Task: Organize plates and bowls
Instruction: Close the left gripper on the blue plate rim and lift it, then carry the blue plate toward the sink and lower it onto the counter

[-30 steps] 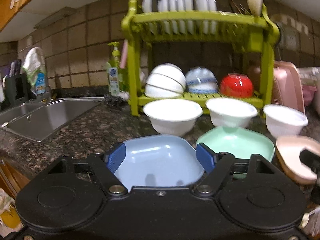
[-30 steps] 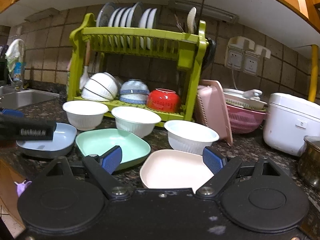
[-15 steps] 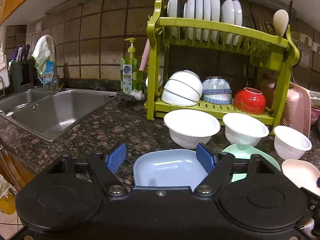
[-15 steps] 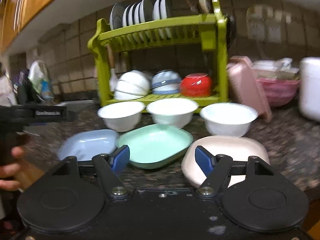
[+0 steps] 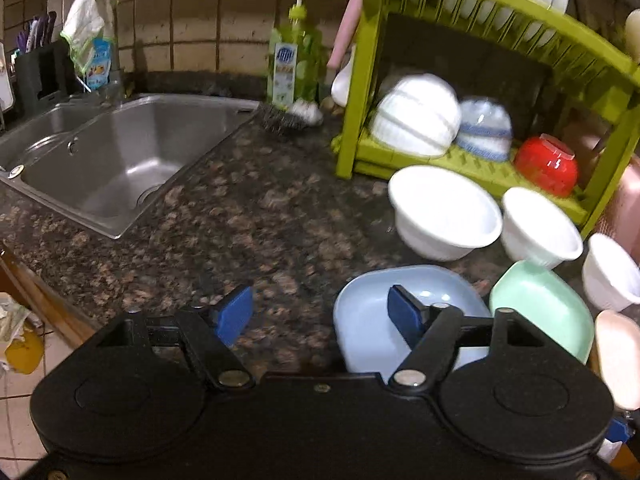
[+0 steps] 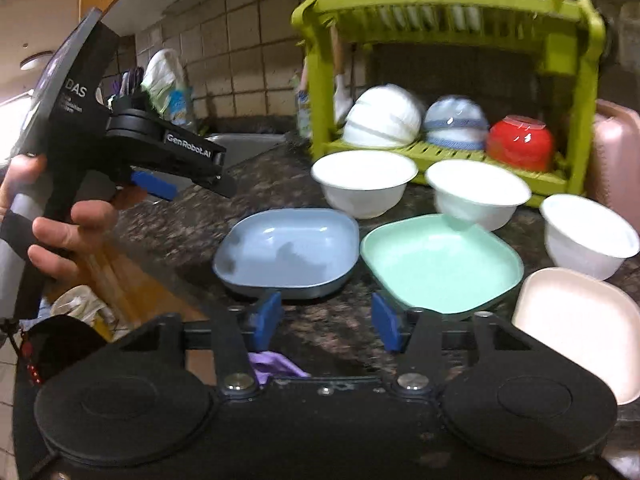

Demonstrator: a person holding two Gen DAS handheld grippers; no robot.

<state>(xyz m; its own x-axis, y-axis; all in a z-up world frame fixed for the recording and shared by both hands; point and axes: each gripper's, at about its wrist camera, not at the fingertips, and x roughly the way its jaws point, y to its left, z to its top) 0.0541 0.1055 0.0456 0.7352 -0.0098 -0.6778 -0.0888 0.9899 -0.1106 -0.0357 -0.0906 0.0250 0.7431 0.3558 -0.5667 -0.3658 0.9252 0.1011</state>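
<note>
You're in a home kitchen, steel sink (image 5: 108, 164) set in your speckled stone counter (image 5: 256, 216), tiled wall (image 5: 192, 20), green dish rack (image 6: 452, 12), soap bottle (image 5: 294, 68).

Blue plate (image 6: 288, 250), mint plate (image 6: 440, 264), pink plate (image 6: 580, 320), lime-green rack (image 6: 452, 8).

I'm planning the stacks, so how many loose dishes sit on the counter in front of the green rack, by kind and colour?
White bowls: 3
Blue square plate: 1
Mint green square plate: 1
Pink square plate: 1
Total: 6
</note>
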